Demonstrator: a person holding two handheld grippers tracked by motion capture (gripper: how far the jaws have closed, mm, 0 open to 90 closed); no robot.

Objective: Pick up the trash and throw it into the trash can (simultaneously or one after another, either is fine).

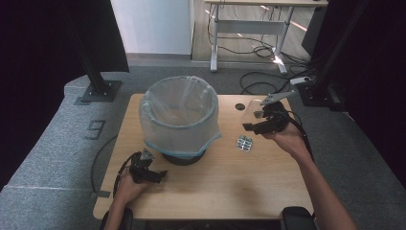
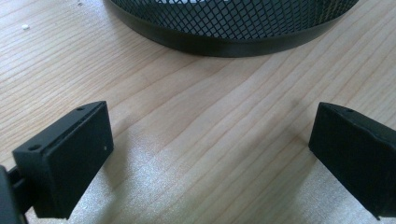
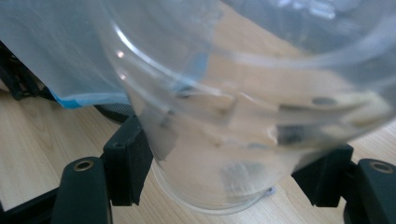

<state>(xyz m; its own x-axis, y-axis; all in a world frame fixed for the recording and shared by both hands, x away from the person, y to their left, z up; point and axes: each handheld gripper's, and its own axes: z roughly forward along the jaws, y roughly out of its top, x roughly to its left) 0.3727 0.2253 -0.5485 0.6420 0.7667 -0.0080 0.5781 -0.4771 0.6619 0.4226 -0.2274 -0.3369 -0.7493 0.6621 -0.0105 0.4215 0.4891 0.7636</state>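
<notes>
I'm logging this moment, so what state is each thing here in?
Clear plastic cup: clamped between the right gripper's jaws, lifted off the table.
Left gripper: open, holding nothing, low over the table.
Mesh bin: upright, lined with a bag.
Blister pack: lying flat on the table.

Wooden table (image 1: 249,177), lined mesh bin (image 1: 179,117), blister pack (image 1: 244,143)

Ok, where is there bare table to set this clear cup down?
The widest bare wood on the table lies along the near edge, between the left gripper and the forearm behind the right gripper that holds the clear cup. It is tighter between the bagged mesh bin and the blister pack.
</notes>
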